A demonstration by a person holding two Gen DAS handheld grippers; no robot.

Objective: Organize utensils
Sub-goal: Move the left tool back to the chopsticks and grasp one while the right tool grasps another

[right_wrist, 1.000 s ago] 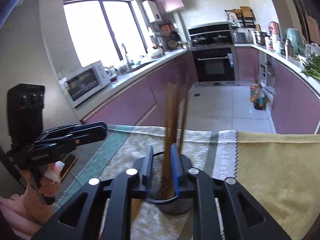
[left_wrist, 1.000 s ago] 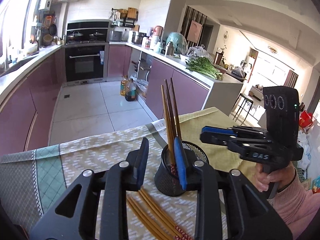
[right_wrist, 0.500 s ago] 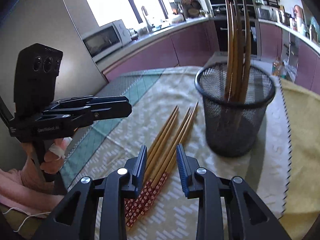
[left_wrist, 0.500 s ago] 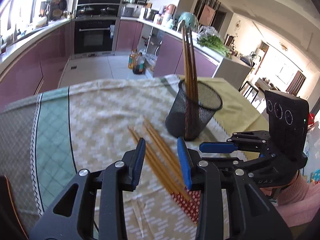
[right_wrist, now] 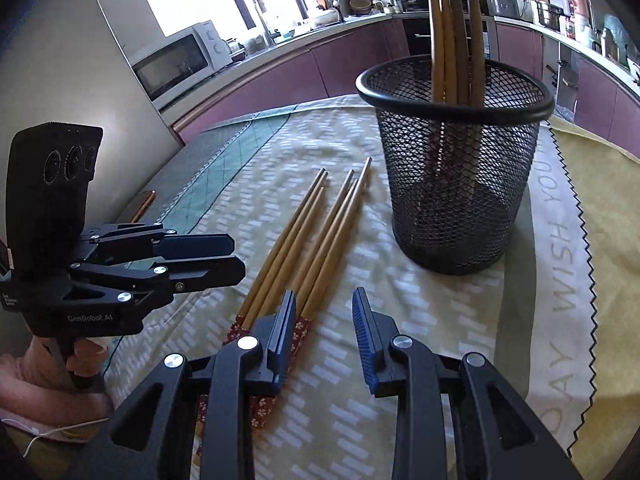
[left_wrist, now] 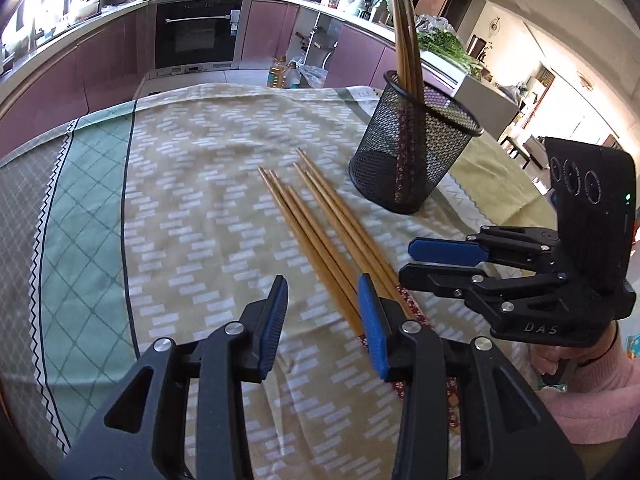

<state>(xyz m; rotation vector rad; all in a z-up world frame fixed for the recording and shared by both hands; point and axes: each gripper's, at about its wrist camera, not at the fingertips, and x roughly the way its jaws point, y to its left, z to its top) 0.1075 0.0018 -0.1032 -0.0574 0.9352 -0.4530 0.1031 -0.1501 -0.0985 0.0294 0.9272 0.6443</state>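
Several loose wooden chopsticks [left_wrist: 320,224] [right_wrist: 316,232] with red patterned ends lie side by side on the patterned tablecloth [left_wrist: 200,200]. Behind them stands a black mesh cup [left_wrist: 408,160] [right_wrist: 460,184] holding several upright chopsticks [left_wrist: 404,32] [right_wrist: 452,20]. My left gripper [left_wrist: 322,284] [right_wrist: 238,258] hovers low over the loose chopsticks with its jaws opening; the sticks run beneath the gap, untouched by the pads. My right gripper [right_wrist: 324,300] [left_wrist: 408,262] is open over the red ends, nothing between its pads.
A yellow cloth [right_wrist: 600,200] with printed letters covers the table's right part. A thin orange-edged object [right_wrist: 142,206] lies near the left table edge. A hand in a pink sleeve [left_wrist: 592,384] holds the right gripper. Kitchen counters and a microwave [right_wrist: 176,64] stand beyond.
Both grippers have sunk from above the mesh cup to just over the loose chopsticks and tipped downward. The left jaws stand a little wider than before.
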